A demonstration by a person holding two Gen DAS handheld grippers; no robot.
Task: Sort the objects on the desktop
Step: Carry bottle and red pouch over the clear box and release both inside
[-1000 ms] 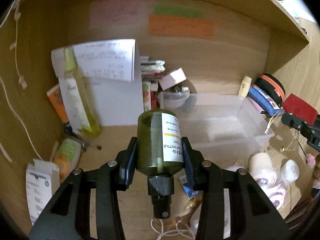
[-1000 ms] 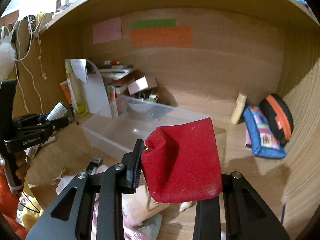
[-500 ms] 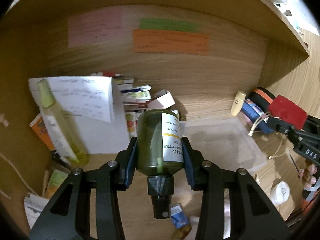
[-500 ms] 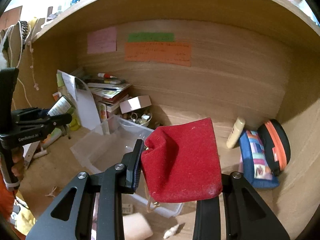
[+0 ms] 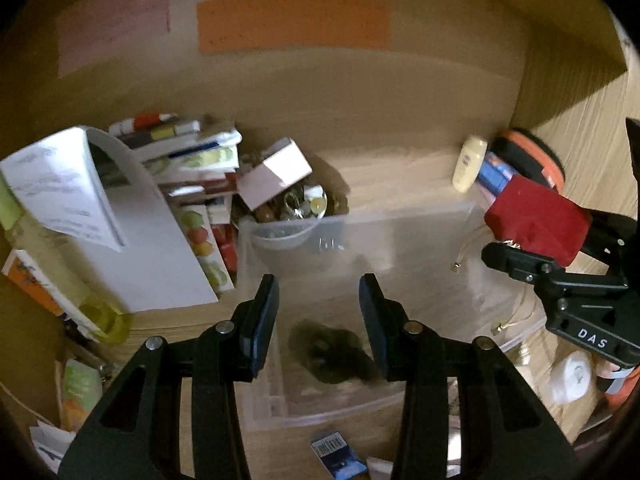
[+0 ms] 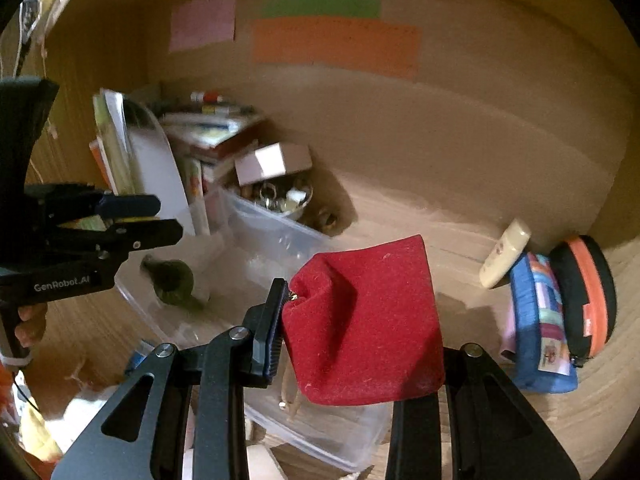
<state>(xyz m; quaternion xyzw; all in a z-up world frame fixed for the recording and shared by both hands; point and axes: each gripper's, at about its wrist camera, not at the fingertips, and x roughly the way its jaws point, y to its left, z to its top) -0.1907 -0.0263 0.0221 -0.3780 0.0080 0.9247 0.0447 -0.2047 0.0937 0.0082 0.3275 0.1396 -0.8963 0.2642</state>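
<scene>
Wooden worktop alcove, cluttered: the green bottle [image 5: 330,354], clamped in the left claw [image 5: 318,322] half a second ago, now lies blurred in the clear bin [image 5: 460,216], jaws released and empty, while right claw [image 6: 352,328] grips the red pouch [image 6: 364,320], probably next.

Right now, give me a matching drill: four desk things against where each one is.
Things:
1 green bottle
2 red pouch
3 cream tube
4 orange-rimmed case

Places:
A gripped in the right claw
B far right, beside the blue case
C inside the clear bin
D propped at the back wall

Pairs: 1-C, 2-A, 3-D, 4-B
</scene>
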